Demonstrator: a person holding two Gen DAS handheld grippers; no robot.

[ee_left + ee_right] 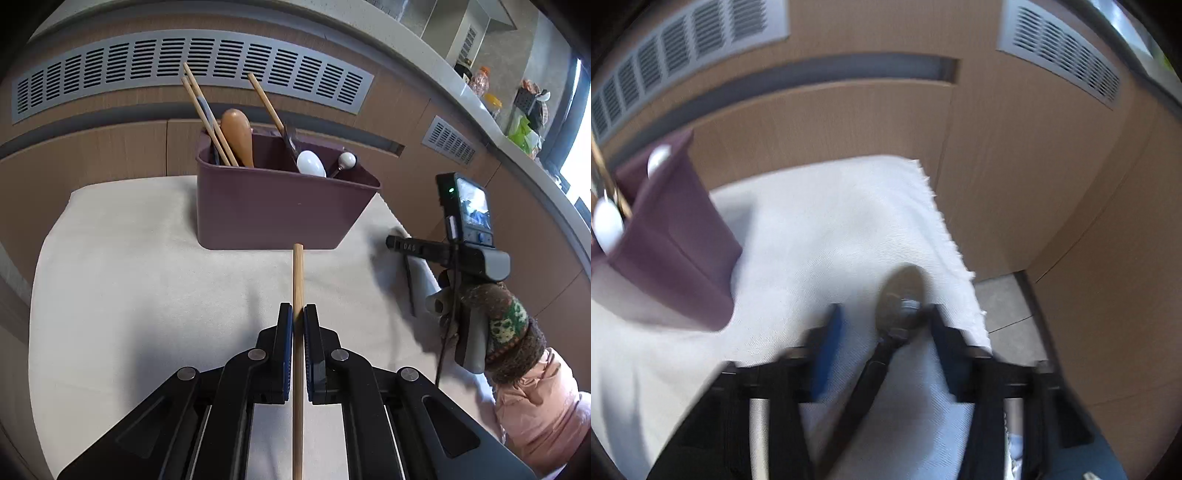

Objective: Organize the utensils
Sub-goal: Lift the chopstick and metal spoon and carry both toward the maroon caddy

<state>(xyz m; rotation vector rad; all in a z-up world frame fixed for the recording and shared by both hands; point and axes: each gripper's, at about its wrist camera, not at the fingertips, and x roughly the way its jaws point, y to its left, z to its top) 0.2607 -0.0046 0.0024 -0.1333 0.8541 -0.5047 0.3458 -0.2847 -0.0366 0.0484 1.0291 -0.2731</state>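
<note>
Utensils are mostly sorted, I'd judge, with two left out. Nearest, the left gripper (298, 314) has its jaws closed on a chopstick (297, 280), its tip pointing at the caddy (273, 206) ahead. Off to the right, the right gripper (886, 317) has jaws spread, a dark spoon (899, 301) lying between them on the white cloth (147, 277), not yet pinched, though that view is blurred. Farther back, the caddy already holds chopsticks (210, 118), a wooden spoon (238, 134) and white spoons (311, 163).
</note>
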